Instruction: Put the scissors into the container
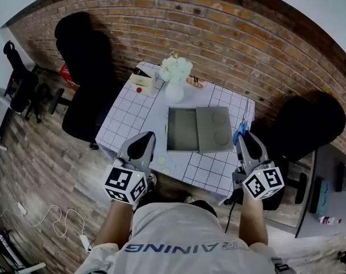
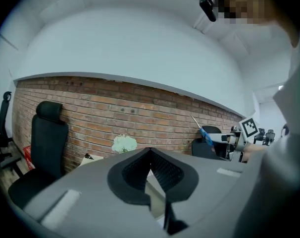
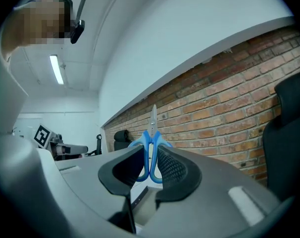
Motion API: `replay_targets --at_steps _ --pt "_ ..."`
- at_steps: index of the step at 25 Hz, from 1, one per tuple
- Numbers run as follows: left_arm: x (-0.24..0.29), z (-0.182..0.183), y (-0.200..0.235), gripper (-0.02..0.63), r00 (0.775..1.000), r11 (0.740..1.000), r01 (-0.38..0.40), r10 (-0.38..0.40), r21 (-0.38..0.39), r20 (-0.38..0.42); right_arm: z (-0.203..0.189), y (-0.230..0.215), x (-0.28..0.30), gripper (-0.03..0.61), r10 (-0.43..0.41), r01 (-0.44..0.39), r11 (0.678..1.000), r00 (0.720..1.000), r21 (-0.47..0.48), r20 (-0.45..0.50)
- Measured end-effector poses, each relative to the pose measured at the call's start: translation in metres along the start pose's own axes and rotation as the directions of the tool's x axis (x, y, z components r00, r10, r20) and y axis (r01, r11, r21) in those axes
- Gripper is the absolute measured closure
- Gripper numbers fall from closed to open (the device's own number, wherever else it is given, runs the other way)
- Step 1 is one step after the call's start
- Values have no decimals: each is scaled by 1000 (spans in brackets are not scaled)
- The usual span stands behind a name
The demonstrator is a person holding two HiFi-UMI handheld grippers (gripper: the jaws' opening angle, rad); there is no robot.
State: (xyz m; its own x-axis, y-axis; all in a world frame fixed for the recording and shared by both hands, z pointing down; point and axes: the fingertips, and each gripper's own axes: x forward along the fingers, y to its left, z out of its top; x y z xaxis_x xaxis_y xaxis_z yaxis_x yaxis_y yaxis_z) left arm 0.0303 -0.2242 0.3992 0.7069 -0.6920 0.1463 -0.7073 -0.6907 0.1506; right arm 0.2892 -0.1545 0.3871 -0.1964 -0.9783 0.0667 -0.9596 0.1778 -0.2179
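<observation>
Blue-handled scissors (image 1: 241, 129) stand between the jaws of my right gripper (image 1: 248, 144), held above the table's right edge. In the right gripper view the jaws are shut on the scissors' handles (image 3: 149, 162), and the blades point up and away. An open grey container (image 1: 182, 129) sits at the table's middle, with its lid (image 1: 214, 129) lying flat to its right. My left gripper (image 1: 140, 148) hovers at the table's front edge, left of the container. It is shut, with nothing in it (image 2: 150, 152). The left gripper view shows the scissors (image 2: 205, 134) off to the right.
The table has a white grid cloth (image 1: 127, 119). A vase of white flowers (image 1: 174, 79), a small box (image 1: 143, 80) and a little tray (image 1: 194, 83) stand at the back. Two pale discs (image 1: 161, 160) lie near the front. Black office chairs (image 1: 87, 67) (image 1: 310, 124) flank the table before a brick wall.
</observation>
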Motion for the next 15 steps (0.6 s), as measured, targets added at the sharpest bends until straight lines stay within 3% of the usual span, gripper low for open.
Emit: replay_targets --at_steps 7,15 --pt "54 13 69 615 988 988 151 -150 25 -33 -10 17 54 474 -157 157 988 988 -7 -7" --pt "88 -7 106 615 950 956 292 -290 -1 -112 -70 27 95 474 -302 304 953 942 -7 -145"
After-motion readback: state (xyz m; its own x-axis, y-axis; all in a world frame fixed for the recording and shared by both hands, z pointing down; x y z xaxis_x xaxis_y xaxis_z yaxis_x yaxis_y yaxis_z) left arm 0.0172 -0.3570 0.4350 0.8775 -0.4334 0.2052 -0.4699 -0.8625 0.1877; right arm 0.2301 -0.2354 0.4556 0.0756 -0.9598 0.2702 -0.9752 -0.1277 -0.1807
